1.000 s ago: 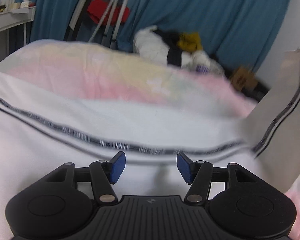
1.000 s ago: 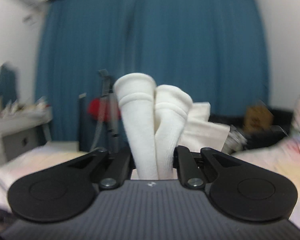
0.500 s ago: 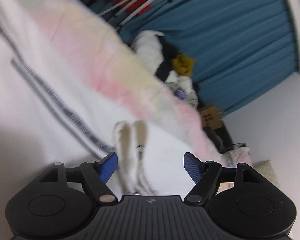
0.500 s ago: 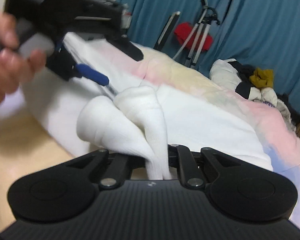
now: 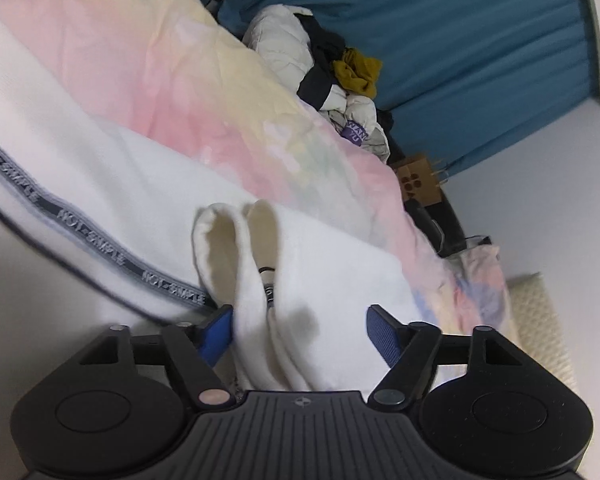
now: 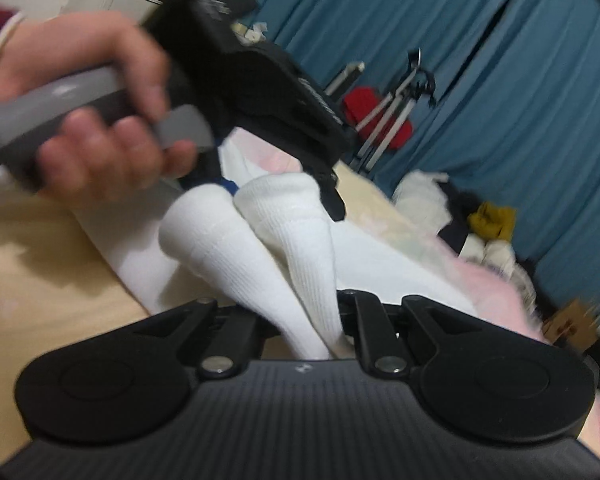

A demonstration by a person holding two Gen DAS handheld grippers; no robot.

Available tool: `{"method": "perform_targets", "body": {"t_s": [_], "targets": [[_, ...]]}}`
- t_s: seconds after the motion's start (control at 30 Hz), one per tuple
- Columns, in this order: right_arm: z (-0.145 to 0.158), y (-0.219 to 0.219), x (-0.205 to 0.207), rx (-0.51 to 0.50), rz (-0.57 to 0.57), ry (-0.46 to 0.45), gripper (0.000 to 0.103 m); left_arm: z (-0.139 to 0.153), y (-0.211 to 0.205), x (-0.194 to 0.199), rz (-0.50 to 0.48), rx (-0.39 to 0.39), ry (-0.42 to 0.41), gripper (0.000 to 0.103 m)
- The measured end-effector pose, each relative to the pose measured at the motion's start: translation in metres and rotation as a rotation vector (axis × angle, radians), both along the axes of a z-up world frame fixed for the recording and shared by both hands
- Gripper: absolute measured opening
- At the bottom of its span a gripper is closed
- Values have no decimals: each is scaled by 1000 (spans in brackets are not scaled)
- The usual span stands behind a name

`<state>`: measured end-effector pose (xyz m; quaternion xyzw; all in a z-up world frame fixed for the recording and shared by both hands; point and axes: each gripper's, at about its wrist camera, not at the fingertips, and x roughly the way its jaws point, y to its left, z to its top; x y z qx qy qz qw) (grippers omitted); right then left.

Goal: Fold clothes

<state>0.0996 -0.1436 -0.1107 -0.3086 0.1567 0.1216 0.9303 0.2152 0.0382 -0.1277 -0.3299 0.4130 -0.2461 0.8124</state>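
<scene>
Your right gripper (image 6: 316,332) is clamped on a pair of white socks (image 6: 260,248), which stretch away from it toward your left gripper (image 5: 300,332). That one's blue pads (image 5: 382,334) are spread wide, with the socks' other end lying between them against the left pad, over a white garment (image 5: 112,184) on the bed.

Two white socks (image 6: 260,248). Two black grippers, the left gripper (image 5: 300,332) and the right gripper (image 6: 300,320). One hand (image 6: 88,120). One white garment (image 5: 100,184) with a lettered stripe. One pile of clothes (image 5: 332,80), count unclear. One cardboard box (image 5: 418,180).
</scene>
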Motion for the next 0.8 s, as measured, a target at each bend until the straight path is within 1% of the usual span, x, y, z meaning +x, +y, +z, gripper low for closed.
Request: {"method": "perform_targets", "body": {"t_s": [0.03, 0.07, 0.1, 0.13, 0.17, 0.2, 0.27, 0.33, 0.37, 0.4, 0.43, 0.47, 0.53, 0.57, 0.67, 0.73, 0.8], "targets": [[-2, 1, -1, -12, 3, -22, 12, 1, -2, 4, -7, 7, 2, 58], [-2, 2, -1, -18, 4, -43, 12, 1, -5, 8, -14, 15, 4, 43], [-3, 3, 0, -23, 6, -63, 12, 3, -9, 11, -18, 39, -5, 27], [-4, 4, 0, -27, 8, -83, 12, 4, -11, 12, -16, 56, -15, 18], [-3, 4, 0, -23, 12, -101, 12, 8, -11, 12, -19, 54, -42, 13], [-2, 4, -1, -14, 19, -122, 12, 13, -10, 12, -22, 52, -68, 11], [1, 7, -1, 14, 35, -150, 12, 25, -5, 8, 3, 38, -124, 10], [4, 9, 1, 71, 62, -143, 12, 35, 2, 3, 35, 31, -158, 10], [4, 10, 4, 102, 75, -120, 12, 38, 4, 1, 43, 63, -180, 10], [3, 11, 8, 128, 82, -89, 12, 39, 4, 0, 45, 114, -194, 10], [1, 10, 12, 152, 82, -57, 12, 33, 2, 2, 45, 164, -187, 10], [0, 9, 16, 176, 81, -25, 12, 24, 1, 5, 47, 194, -154, 10], [-3, 4, 23, 232, 77, 48, 13, 3, 0, 11, 43, 224, -81, 11], [-3, 1, 23, 259, 76, 79, 13, -4, -1, 12, 36, 234, -68, 11], [1, -7, 25, 344, 68, 155, 14, -6, -2, 10, 31, 241, -83, 12], [7, -14, 26, 418, 62, 199, 20, -5, -1, 8, 27, 239, -93, 13], [12, -23, 26, 497, 58, 249, 22, -5, -1, 3, 34, 243, -102, 18]]}}
